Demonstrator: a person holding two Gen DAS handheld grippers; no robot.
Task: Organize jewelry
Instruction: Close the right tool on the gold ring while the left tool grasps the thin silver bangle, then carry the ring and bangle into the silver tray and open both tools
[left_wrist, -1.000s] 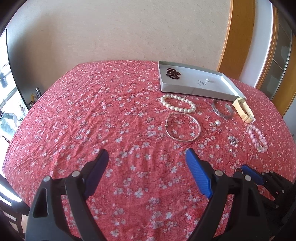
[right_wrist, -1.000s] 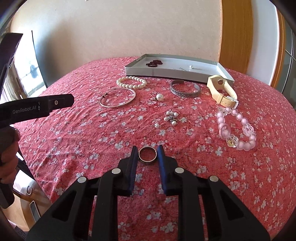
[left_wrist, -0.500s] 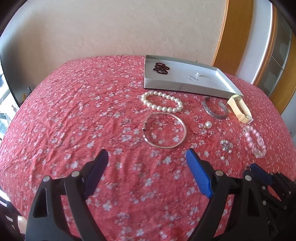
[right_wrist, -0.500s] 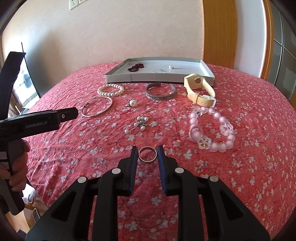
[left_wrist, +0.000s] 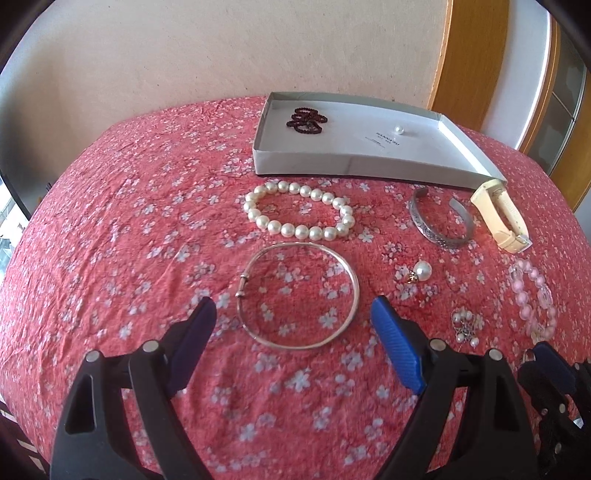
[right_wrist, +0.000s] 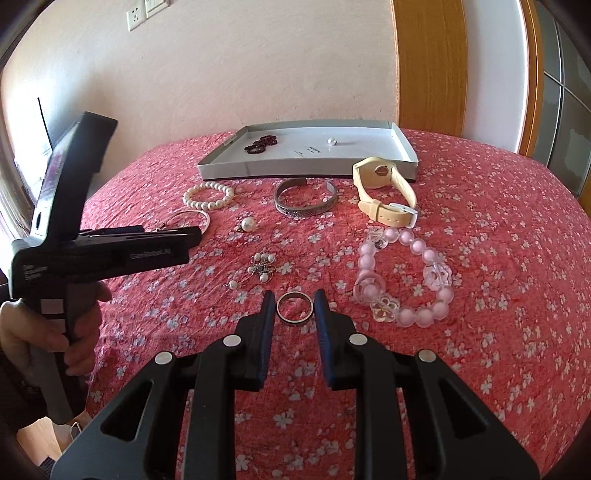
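My right gripper (right_wrist: 294, 308) held a silver ring (right_wrist: 294, 307) clamped in its jaws; the left gripper (left_wrist: 291, 325), jaws apart, hovered over a bangle (left_wrist: 298, 295). Only dark beads (left_wrist: 306, 120) and a pearl (left_wrist: 398, 129) lay in the grey tray (left_wrist: 354, 162), upper centre.

Setting: domestic room, a home interior. Evidence: counter (left_wrist: 122, 221) draped in a crinkled red cloth printed with small white blossoms; plain cream plastered wall (right_wrist: 240, 66) behind it, carrying a socket and switch plate (right_wrist: 147, 9) high up; varnished wooden door frame (right_wrist: 428, 62) at the right, with glazed panels (right_wrist: 569, 110) beyond. Personal jewelry lies loose on the cloth beside a shallow grey cardboard box lid (left_wrist: 354, 164). Daylight enters from the left edge.
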